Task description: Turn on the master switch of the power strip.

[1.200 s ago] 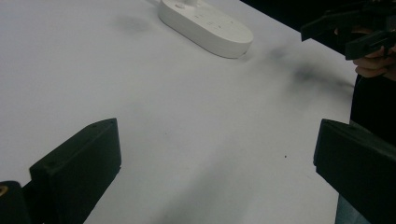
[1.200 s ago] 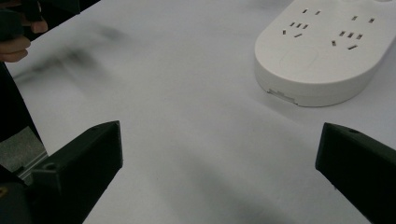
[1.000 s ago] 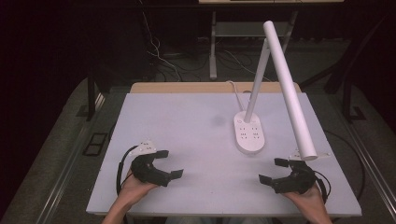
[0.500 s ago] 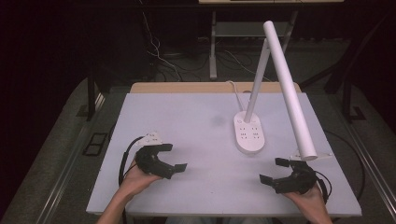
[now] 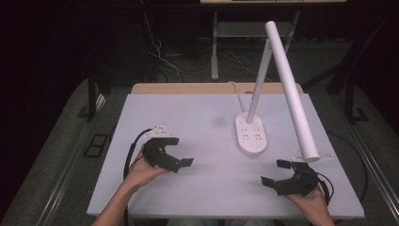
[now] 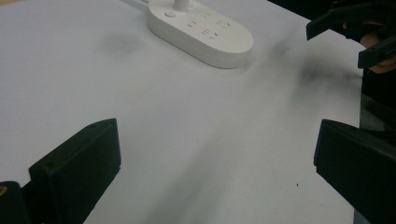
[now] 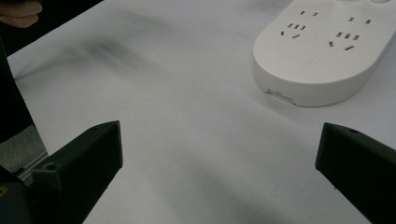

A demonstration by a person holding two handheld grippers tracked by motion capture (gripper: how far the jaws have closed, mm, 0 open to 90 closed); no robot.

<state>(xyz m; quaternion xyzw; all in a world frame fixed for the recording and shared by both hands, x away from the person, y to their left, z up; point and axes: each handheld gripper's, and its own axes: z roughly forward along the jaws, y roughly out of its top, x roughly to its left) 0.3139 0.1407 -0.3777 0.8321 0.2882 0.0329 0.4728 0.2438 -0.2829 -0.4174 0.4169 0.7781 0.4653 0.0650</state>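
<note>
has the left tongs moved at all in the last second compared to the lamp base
Yes. In the high view the left tongs have moved away from the table's near edge and toward the white lamp base, which has stayed put. They are open and empty.

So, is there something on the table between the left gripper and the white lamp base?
Nothing visible. Bare table lies between the left gripper and the lamp base; the left gripper view shows the same, jaws open.
</note>
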